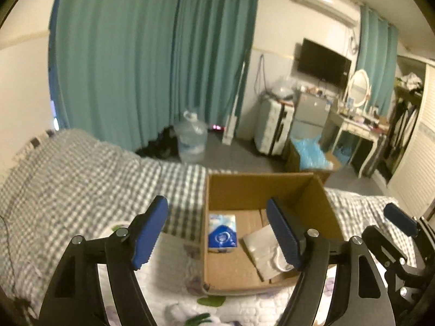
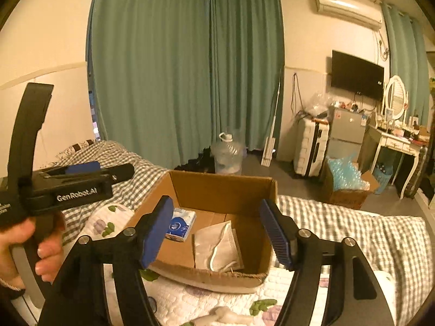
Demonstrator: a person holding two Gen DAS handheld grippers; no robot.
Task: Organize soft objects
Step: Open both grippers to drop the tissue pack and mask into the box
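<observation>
- A cardboard box [image 2: 217, 187] sat open-topped on the bed [image 2: 353, 225], flaps out of the way — likely so soft items could be dropped straight in from above.
- Inside, on the box floor: a blue-and-white tissue pack [image 2: 180, 224] toward the far left corner, and a white face mask in clear wrap [image 2: 217, 247] lying flat near the front wall, the two close but apart. Judging by that, sorting was partly done.
- More soft stuff remained outside the box: a whitish item [image 2: 228, 316] lay on the floral quilt [image 2: 190, 298] in front of the box, too blurred to name.
- Right gripper [image 2: 214, 233] hung above the box's near edge w/ blue pads [image 2: 156, 233] spread wide, nothing between them — prob. free for the next pick.
- Left gripper [image 1: 217, 236] was also spread wide & empty, pointing down into the box from the left-front side; its right pad [image 1: 282, 233] overlapped the mask in view, contact not clear.
- In the right wrist view, the person's left hand [image 2: 40, 247] wrapped the left gripper's handle, fingers curled under it, tool held roughly level and beside the box.
- Both tools were angled forward & slightly down, side by side, close together.
- Bkgd: teal curtains [image 2: 190, 68], a water jug [image 2: 227, 154] on the floor, a wall TV [image 2: 356, 77].
</observation>
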